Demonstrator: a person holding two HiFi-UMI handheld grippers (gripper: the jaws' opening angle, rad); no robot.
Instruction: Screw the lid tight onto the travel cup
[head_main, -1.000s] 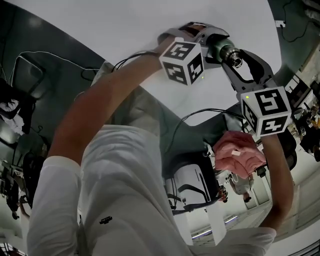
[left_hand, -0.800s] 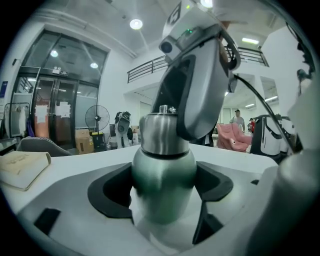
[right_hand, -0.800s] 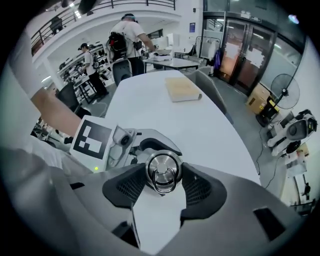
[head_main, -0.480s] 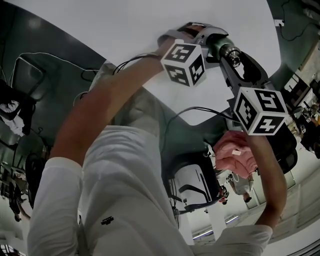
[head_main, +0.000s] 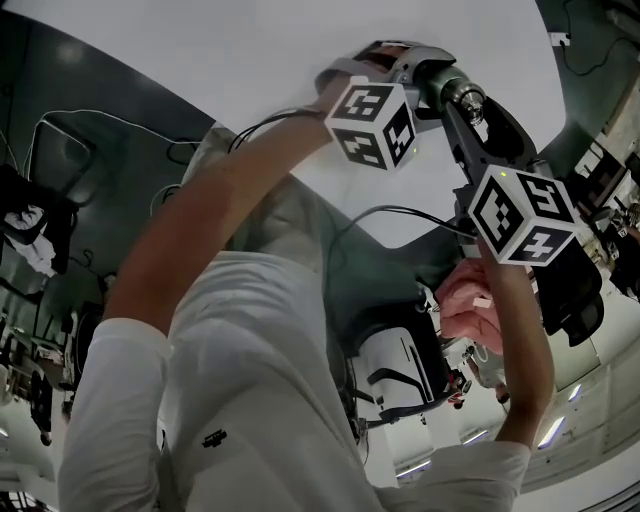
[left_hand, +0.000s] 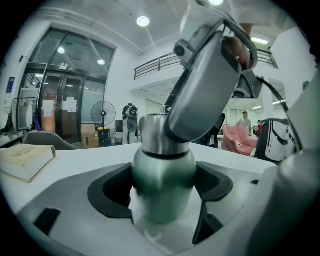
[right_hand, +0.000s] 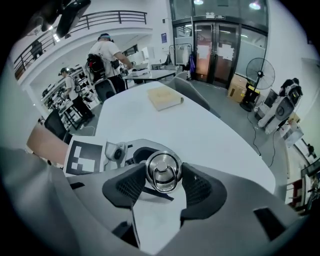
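On the white desk (right_hand: 210, 135), cup (left_hand: 162, 172) stands upright, steel-green body, lid (right_hand: 162, 171) on top. Left tool (left_hand: 162, 200) is clamped on the cup body, low down: both black pads (left_hand: 112, 192) press its sides. Right tool (right_hand: 164, 186) comes in from above and grips the lid, with its mesh-textured pads (right_hand: 131, 186) tight against the lid rim on both sides and the jaws set wide. Ring (right_hand: 161, 177) lies flat on the lid top, facing my right camera. Lid looks level on the cup; I can't tell from any view how far the thread is in.

Head view: both my arms reach out to the cup. Left marker cube (head_main: 370, 125) is just beside the cup, right marker cube (head_main: 520, 215) is nearer me. In the left gripper view the right tool's grey body slants down onto the cup top.

Flat beige pad (right_hand: 165, 97) lies on the desk, well apart from the cup. Fan (right_hand: 261, 75) stands off the desk near the glass doors (right_hand: 215, 50).
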